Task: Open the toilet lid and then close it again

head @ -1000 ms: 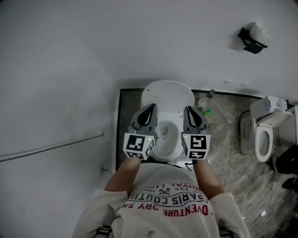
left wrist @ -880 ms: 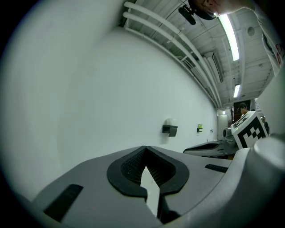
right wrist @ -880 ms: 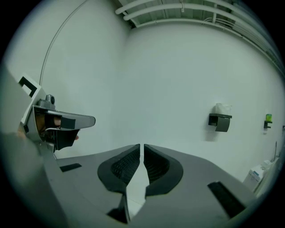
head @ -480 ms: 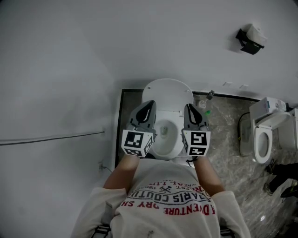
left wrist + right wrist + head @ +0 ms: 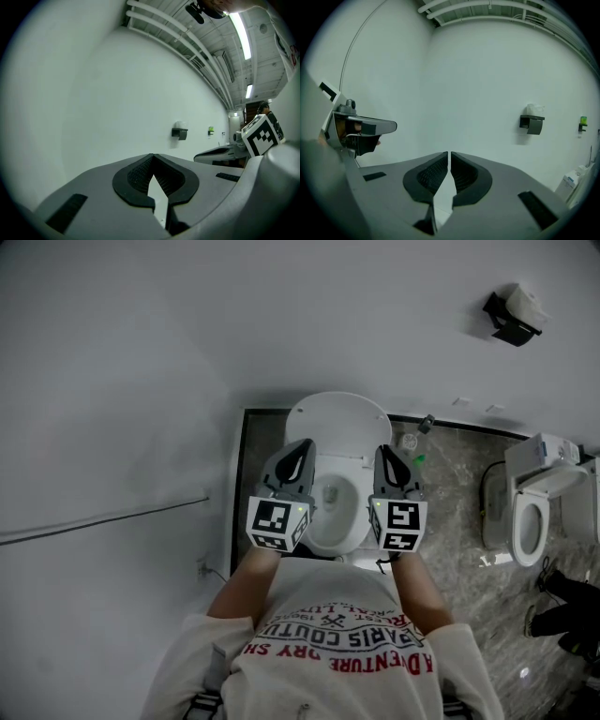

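Observation:
The white toilet stands against the wall with its lid (image 5: 337,421) raised upright and the seat and bowl (image 5: 332,507) showing below. Both grippers hover side by side above the bowl and point at the wall, touching nothing. My left gripper (image 5: 302,448) (image 5: 152,157) is shut and empty, its tips meeting. My right gripper (image 5: 384,454) (image 5: 449,153) is all but shut, with only a hairline slit between its pads and nothing in it. Each gripper view shows bare white wall ahead; the toilet is hidden there. The right gripper view catches the left gripper (image 5: 365,125) at its left edge.
A second toilet (image 5: 539,512) stands at the right on the marble floor (image 5: 459,563). A black paper holder (image 5: 511,320) (image 5: 532,124) hangs on the wall. A small bottle (image 5: 408,442) sits by the toilet base. A person's feet (image 5: 562,610) show at the right edge.
Both grippers stay where they were over the bowl, and the lid stays up. The feet at the right edge have shifted lower in the head view.

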The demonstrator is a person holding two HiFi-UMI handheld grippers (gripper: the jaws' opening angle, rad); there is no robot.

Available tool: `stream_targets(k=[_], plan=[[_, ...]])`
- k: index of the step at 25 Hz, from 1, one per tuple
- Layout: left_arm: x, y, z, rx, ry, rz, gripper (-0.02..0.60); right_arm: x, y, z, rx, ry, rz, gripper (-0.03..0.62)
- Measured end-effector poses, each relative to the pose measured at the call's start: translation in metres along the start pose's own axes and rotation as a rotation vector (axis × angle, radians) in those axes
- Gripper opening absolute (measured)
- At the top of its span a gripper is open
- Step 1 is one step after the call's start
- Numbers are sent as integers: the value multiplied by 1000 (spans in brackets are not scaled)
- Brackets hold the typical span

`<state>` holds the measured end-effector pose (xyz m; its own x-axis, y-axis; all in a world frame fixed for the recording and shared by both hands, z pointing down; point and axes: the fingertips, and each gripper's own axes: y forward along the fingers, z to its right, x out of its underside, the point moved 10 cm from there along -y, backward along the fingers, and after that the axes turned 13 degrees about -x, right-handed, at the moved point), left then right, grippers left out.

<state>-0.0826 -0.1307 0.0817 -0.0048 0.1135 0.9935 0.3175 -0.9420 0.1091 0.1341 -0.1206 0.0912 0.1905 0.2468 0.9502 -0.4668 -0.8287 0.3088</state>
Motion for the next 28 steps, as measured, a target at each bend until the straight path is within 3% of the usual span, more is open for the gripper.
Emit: stream_targets(k=[8, 19, 28], plan=[[30, 41, -9, 4, 181, -90, 6, 15, 53, 22, -53, -11, -72, 12], [79, 144, -64, 9, 157, -265, 6, 30, 157, 72, -86, 47, -201, 14], [98, 223, -71, 59, 121, -313, 6, 35, 226, 103, -60, 114, -291, 14]])
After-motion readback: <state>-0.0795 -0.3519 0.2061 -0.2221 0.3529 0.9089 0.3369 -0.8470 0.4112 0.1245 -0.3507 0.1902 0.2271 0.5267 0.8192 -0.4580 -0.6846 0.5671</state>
